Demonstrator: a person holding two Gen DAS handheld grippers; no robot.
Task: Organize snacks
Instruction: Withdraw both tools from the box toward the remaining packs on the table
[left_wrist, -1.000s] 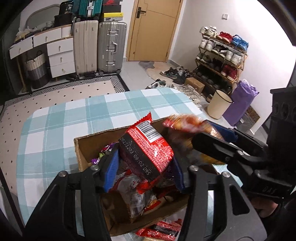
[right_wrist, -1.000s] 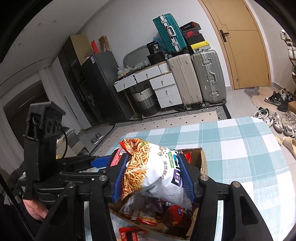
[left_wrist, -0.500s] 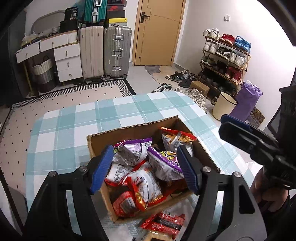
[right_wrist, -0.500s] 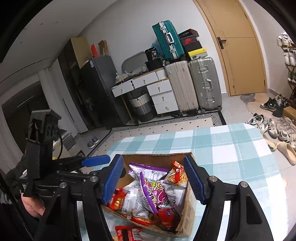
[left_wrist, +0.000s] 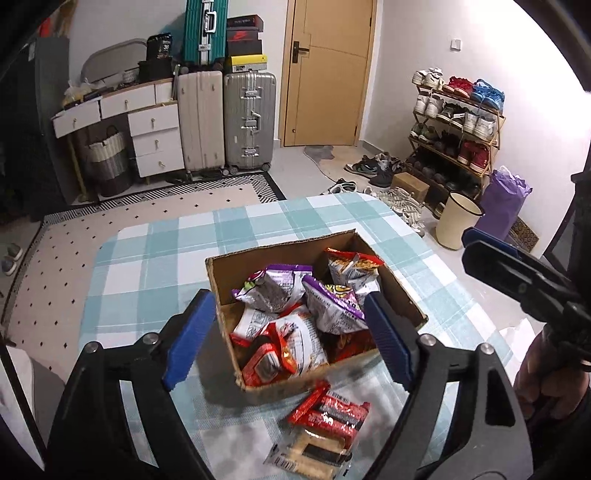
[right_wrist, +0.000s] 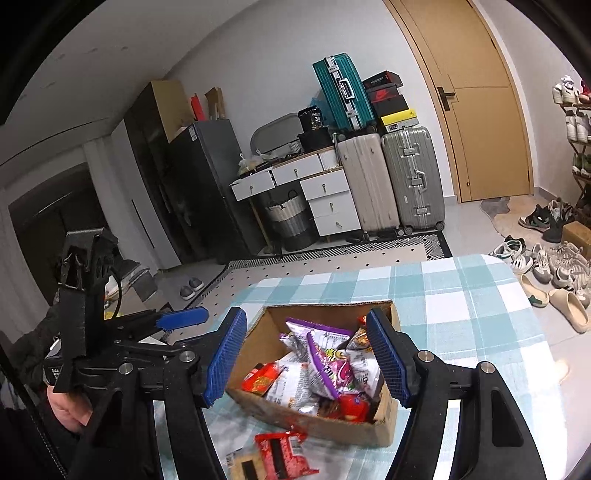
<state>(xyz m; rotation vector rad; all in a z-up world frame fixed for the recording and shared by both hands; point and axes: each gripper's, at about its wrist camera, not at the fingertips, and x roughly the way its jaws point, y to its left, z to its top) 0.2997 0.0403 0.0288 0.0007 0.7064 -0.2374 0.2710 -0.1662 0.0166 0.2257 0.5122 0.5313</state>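
cardboard box (left_wrist: 400, 291) of snack bags (left_wrist: 332, 302) sits mid-table on the checked tablecloth (left_wrist: 258, 225). red packet (left_wrist: 328, 411) and pale cracker pack (left_wrist: 310, 452) lie just outside its near wall. left gripper (left_wrist: 288, 343) and right gripper (right_wrist: 306, 358) above the box, fingers wide, nothing held.

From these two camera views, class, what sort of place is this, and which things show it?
Probably a room in a home, near the entrance: a shoe rack full of shoes, suitcases stacked by a door, and a table with a checked tablecloth.
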